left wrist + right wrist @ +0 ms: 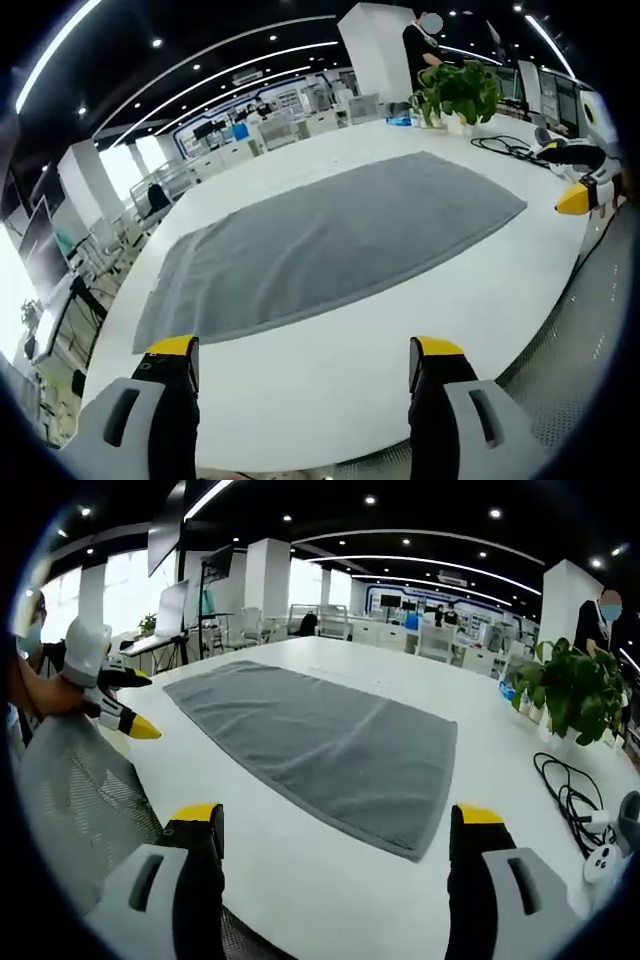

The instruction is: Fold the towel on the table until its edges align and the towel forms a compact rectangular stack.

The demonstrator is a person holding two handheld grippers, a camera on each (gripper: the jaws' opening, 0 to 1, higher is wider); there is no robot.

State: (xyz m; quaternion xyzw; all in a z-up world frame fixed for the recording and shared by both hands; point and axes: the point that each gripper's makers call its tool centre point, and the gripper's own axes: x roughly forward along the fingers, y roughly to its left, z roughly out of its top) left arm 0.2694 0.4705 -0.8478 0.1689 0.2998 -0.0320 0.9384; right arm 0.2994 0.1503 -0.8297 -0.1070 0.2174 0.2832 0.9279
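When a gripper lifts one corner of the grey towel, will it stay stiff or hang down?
The grey towel will probably hang limp: it lies flat with soft ripples. Its fuzzy pile suggests the jaws would grip without slipping. On the smooth white table it may slide when pushed.

Grey towel (pixel 330 240) of matt, napped cloth, smooth glossy white table (pixel 470 290), perforated metal-looking edge panel (pixel 75 790)

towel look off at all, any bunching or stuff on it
Nothing stands out. The towel lies flat and fully spread on the table, with nothing on it. Both grippers are open, short of its edges.
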